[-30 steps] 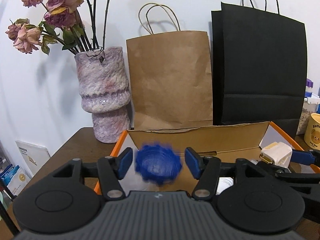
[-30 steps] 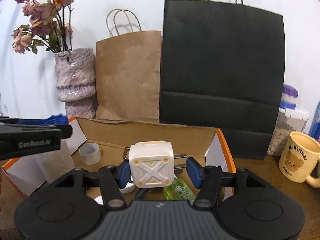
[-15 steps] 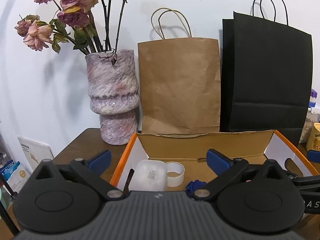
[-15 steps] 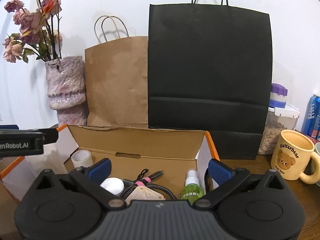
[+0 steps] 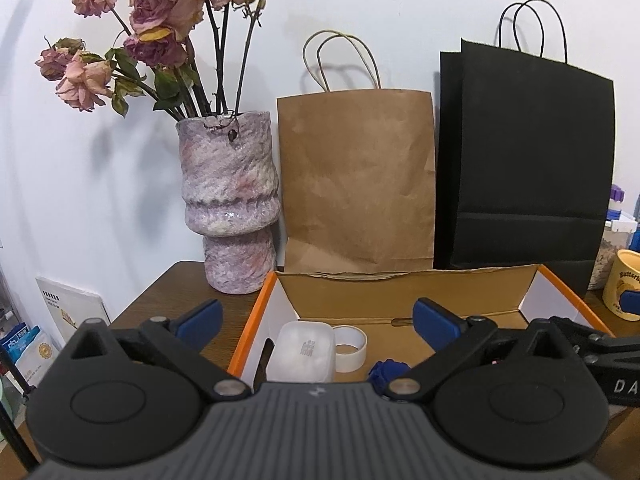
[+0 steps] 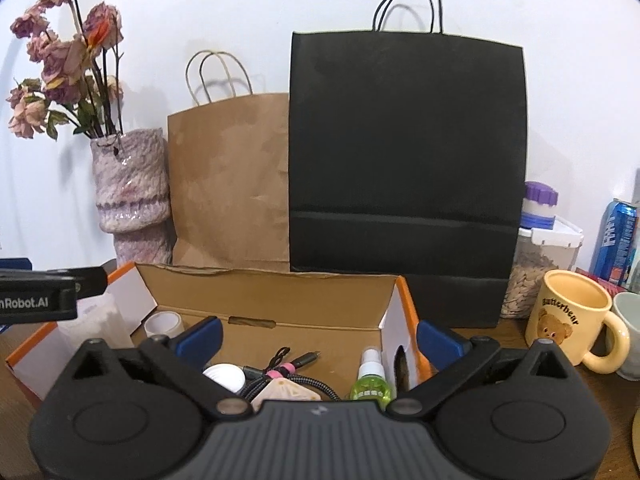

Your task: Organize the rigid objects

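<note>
An orange-edged cardboard box [image 5: 404,292] stands open on the wooden table. In the left wrist view it holds a white case [image 5: 302,350], a tape roll [image 5: 350,344] and a blue toothed object [image 5: 386,372]. My left gripper [image 5: 318,320] is open and empty above the box's left end. In the right wrist view the box [image 6: 264,300] holds a cream charger [image 6: 286,394], a cable [image 6: 288,364], a white round lid [image 6: 224,376] and a green spray bottle [image 6: 370,380]. My right gripper [image 6: 318,334] is open and empty above them.
A purple vase [image 5: 228,204] with dried roses stands at the back left. A brown paper bag [image 5: 356,180] and a black bag [image 5: 524,160] lean on the wall behind the box. A bear mug [image 6: 572,320], a jar [image 6: 536,256] and a can [image 6: 614,236] stand at the right.
Both grippers opened wide. The left let go of the blue toothed object and the right let go of the cream charger; both now lie in the box. Both grippers drew back and rose slightly.
</note>
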{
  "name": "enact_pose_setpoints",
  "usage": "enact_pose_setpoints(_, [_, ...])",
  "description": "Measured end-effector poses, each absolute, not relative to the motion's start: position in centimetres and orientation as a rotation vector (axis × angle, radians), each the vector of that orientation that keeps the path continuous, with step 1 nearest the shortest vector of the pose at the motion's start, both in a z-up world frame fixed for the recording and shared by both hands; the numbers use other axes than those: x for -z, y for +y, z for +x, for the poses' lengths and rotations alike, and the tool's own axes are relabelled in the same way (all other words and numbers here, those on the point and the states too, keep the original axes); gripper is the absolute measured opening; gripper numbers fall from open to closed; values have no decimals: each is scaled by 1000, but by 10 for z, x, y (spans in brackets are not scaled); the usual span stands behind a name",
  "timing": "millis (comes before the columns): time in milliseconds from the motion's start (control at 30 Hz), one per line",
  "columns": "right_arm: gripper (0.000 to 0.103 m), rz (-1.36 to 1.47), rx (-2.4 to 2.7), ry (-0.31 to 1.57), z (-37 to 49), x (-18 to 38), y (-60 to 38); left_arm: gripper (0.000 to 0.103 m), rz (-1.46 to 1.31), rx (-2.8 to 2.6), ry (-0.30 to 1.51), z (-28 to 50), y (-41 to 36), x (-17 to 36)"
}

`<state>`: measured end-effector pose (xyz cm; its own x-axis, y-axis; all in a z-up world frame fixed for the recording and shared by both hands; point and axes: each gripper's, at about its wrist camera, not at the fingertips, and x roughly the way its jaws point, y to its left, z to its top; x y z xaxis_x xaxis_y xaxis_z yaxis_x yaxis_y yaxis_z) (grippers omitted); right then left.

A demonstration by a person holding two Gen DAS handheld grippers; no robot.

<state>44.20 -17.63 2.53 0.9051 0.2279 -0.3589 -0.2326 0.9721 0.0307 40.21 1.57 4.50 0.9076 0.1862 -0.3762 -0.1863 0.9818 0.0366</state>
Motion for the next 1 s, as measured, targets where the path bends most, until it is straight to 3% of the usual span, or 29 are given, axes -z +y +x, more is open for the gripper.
enact_pose_setpoints(533, [103, -16, -241, 307, 377, -48, -196, 103, -17, -186, 371, 345, 24, -60])
enact_pose_setpoints(1000, [103, -22, -268, 243, 267, -71, -210, 103, -39, -141, 313, 241, 22, -87])
